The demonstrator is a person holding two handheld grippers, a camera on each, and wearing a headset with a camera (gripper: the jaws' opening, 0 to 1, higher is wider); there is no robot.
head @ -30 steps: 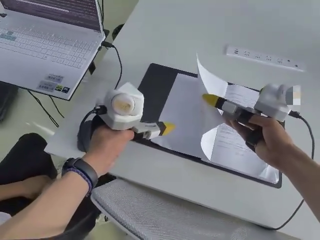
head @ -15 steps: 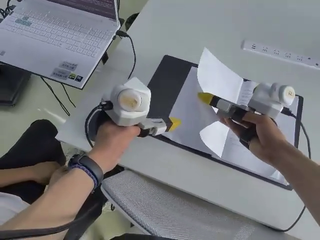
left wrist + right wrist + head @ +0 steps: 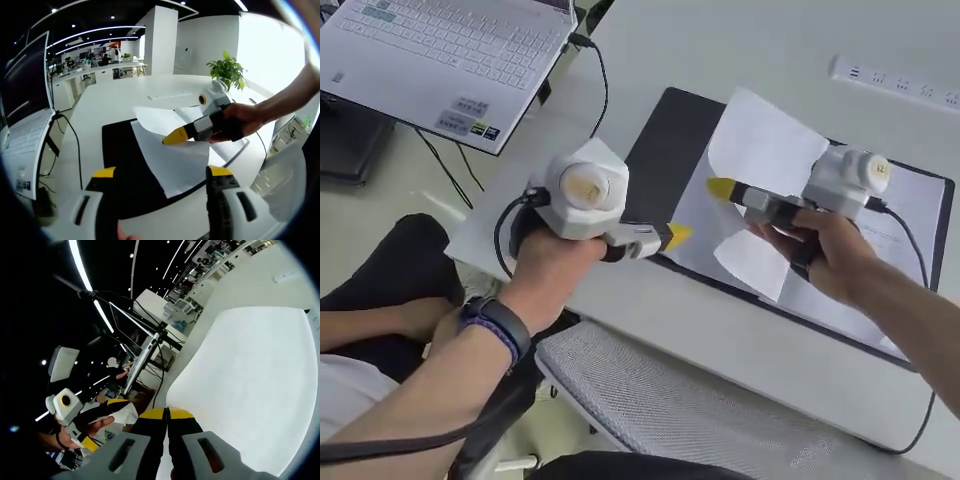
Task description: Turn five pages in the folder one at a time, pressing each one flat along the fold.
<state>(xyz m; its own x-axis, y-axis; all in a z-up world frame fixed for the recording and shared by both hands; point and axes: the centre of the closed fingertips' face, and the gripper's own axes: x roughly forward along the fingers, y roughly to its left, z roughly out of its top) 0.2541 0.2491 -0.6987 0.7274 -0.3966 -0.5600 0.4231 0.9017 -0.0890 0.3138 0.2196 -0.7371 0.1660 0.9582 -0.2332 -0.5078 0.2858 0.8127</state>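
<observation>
A black folder (image 3: 661,150) lies open on the white table, with white sheets inside. My right gripper (image 3: 720,188) is shut on the edge of one sheet, the lifted page (image 3: 762,142), which curves up above the fold. From the right gripper view, the page (image 3: 250,385) spreads out past the shut jaws (image 3: 167,414). My left gripper (image 3: 676,237) hovers open over the folder's near left edge, holding nothing. In the left gripper view its open jaws (image 3: 162,172) face the folder (image 3: 120,165) and the right gripper (image 3: 176,136) with the page.
A laptop (image 3: 450,60) sits at the far left with a cable (image 3: 604,90) running toward the folder. At the back right of the table lies a power strip (image 3: 895,83). A mesh chair seat (image 3: 660,400) is below the table's near edge.
The right gripper has carried the lifted page leftward over the fold. The left gripper stays at the folder's near left edge. The head camera has shifted.
</observation>
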